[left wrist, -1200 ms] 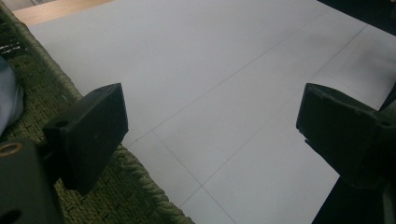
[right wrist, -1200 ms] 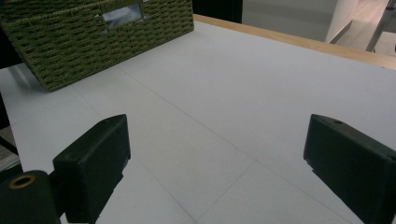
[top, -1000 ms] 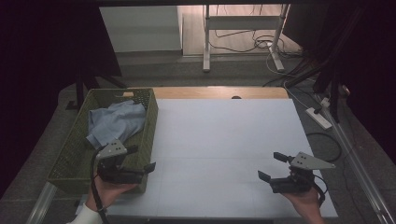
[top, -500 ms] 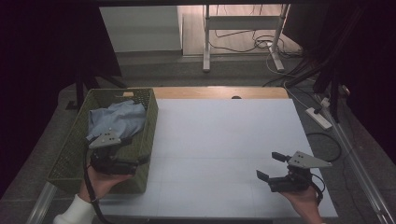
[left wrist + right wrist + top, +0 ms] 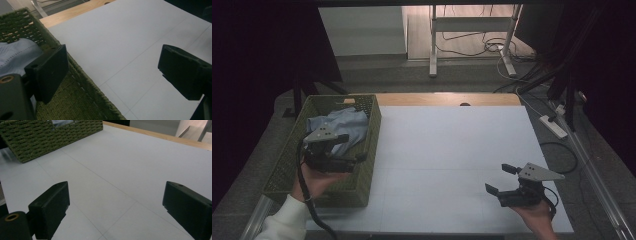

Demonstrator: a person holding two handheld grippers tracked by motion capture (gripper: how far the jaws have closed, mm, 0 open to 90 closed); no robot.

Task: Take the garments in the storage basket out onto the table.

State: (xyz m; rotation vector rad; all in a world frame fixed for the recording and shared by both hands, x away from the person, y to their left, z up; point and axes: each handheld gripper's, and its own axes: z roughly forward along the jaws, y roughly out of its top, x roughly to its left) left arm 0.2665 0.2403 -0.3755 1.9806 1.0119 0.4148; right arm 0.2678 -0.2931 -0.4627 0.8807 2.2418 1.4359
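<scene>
Cloth (image 5: 341,126) lay bunched in green basket (image 5: 362,176); left gripper (image 5: 353,149) hovered over it, jaws spread and empty, presumably for pickup. Right gripper (image 5: 497,178) idled, jaws apart, above counter (image 5: 447,150).

A green woven basket (image 5: 287,165) stands at the left of the white table (image 5: 447,150), with a light blue cloth (image 5: 344,125) in its far part. The left claw (image 5: 352,148) hangs over the basket, jaws apart. The right claw (image 5: 499,179) hovers near the right edge, jaws wide, holding nothing.
</scene>
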